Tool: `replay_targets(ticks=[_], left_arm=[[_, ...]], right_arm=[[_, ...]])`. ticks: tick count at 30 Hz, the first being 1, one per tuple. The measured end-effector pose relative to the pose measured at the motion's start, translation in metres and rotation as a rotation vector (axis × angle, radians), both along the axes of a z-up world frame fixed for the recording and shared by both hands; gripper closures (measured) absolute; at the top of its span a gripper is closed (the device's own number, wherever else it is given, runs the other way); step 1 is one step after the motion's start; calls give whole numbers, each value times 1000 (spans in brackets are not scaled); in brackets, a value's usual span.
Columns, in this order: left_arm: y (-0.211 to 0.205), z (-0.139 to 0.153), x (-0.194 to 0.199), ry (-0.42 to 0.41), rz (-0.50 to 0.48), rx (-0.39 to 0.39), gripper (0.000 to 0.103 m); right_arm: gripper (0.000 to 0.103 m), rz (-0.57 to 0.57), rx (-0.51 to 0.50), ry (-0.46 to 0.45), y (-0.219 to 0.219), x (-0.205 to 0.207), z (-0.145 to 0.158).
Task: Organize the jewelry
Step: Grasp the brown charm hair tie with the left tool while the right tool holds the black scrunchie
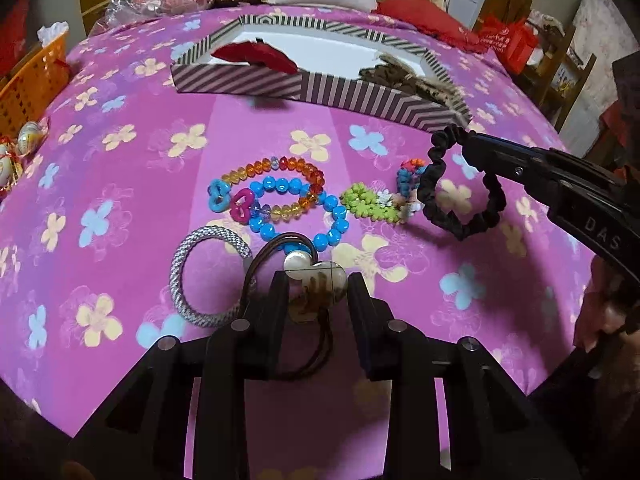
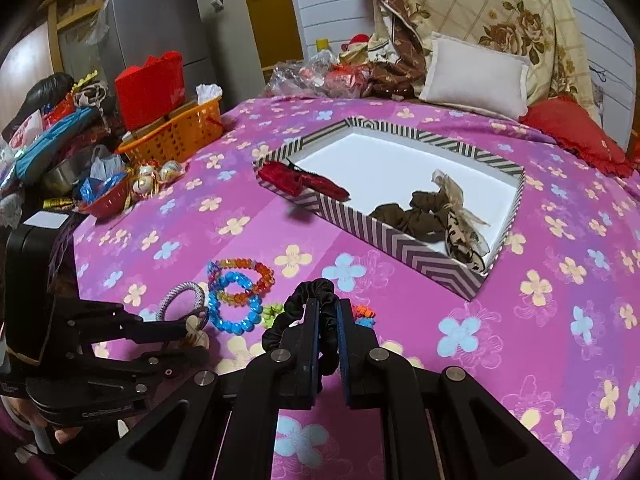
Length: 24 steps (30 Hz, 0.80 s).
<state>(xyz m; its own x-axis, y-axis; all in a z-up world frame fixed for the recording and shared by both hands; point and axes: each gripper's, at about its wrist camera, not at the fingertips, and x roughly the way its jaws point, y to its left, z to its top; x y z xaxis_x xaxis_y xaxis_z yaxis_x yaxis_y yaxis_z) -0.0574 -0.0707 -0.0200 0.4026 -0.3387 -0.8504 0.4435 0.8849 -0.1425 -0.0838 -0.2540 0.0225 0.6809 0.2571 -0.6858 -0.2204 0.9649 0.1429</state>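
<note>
On the pink flowered cloth lie a blue bead bracelet (image 1: pixel 298 210), an orange bead bracelet (image 1: pixel 276 188), a grey woven ring (image 1: pixel 208 276) and a green flower piece (image 1: pixel 370 204). My left gripper (image 1: pixel 318 284) has its fingers on both sides of a pearl-heart hair tie (image 1: pixel 316 284) with a brown cord; it seems shut on it. My right gripper (image 2: pixel 328 308) is shut on a black scrunchie (image 2: pixel 310 294), which hangs off the cloth in the left wrist view (image 1: pixel 460 196). The striped box (image 2: pixel 396 248) behind holds a red bow (image 2: pixel 300 182) and brown scrunchies (image 2: pixel 424 216).
An orange basket (image 2: pixel 176 136) and a red bowl (image 2: pixel 106 200) with wrapped sweets stand at the left edge. Pillows (image 2: pixel 476 76) and a red cushion (image 2: pixel 572 136) lie behind the box. Clutter fills the far left.
</note>
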Motion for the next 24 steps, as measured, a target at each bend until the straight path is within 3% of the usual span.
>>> replay_targets(ticks=[9,24], left_arm=[[11,34,-6,-68,32,-35,74],[11,64,15,-156,76,3,74]], right_arm=[[95,-10,-2,-36,-1,-8,21],[95,-16,-36,-72,1,-7,44]])
